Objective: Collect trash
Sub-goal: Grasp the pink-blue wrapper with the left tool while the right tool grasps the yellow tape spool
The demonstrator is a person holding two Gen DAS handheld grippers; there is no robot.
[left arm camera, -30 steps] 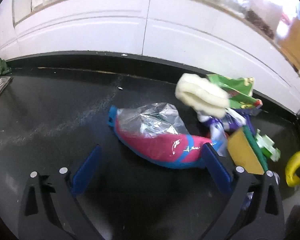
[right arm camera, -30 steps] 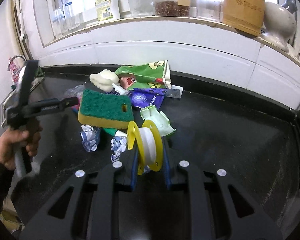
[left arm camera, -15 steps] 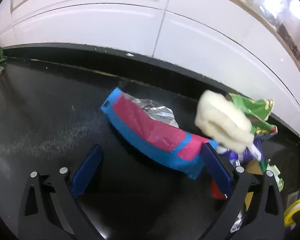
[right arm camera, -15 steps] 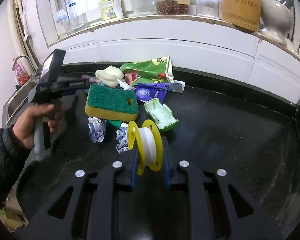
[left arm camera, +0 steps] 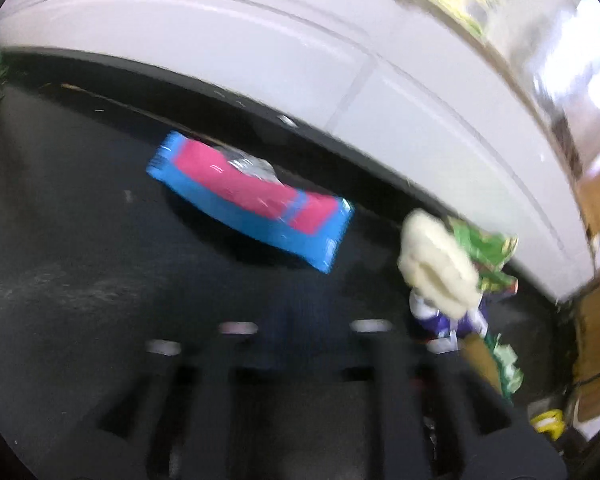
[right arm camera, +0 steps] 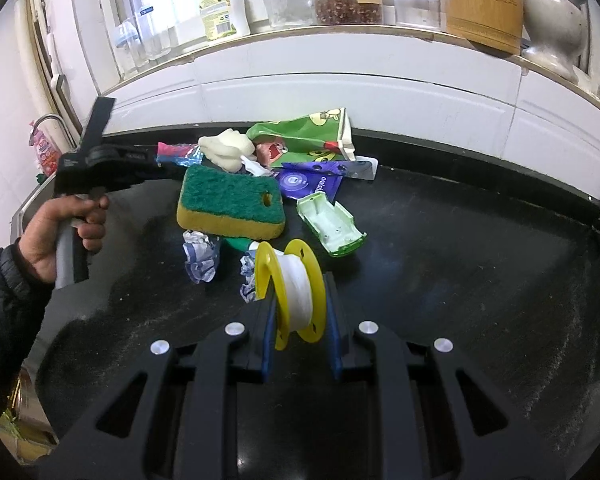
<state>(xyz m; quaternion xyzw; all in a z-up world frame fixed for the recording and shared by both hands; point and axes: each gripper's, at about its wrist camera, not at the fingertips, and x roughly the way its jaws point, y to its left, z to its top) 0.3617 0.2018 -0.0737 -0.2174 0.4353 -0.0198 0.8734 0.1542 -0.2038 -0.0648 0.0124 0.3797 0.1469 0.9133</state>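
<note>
My right gripper [right arm camera: 298,330] is shut on a yellow spool of white tape [right arm camera: 290,290] above the black counter. My left gripper [left arm camera: 296,320] is blurred with its jaws drawn together, and it looks shut on the near edge of a pink and blue wrapper [left arm camera: 252,200]; from the right wrist view the wrapper [right arm camera: 178,152] sticks out of its tip. A cream lump [left arm camera: 440,268] lies to the wrapper's right. The pile holds a green and yellow sponge [right arm camera: 230,202], a green snack bag [right arm camera: 304,136], a purple packet [right arm camera: 312,184], a pale green toy car [right arm camera: 332,226] and crumpled paper wads [right arm camera: 200,256].
A white tiled wall [right arm camera: 340,88] backs the counter, with a sill of bottles and jars [right arm camera: 220,8] above. A sink with a tap [right arm camera: 48,120] lies at the far left. The black counter [right arm camera: 480,260] stretches bare to the right of the pile.
The left gripper's jaws have gone from wide open to drawn together, and the pink and blue wrapper now sits further ahead and higher. The right gripper still holds the spool.
</note>
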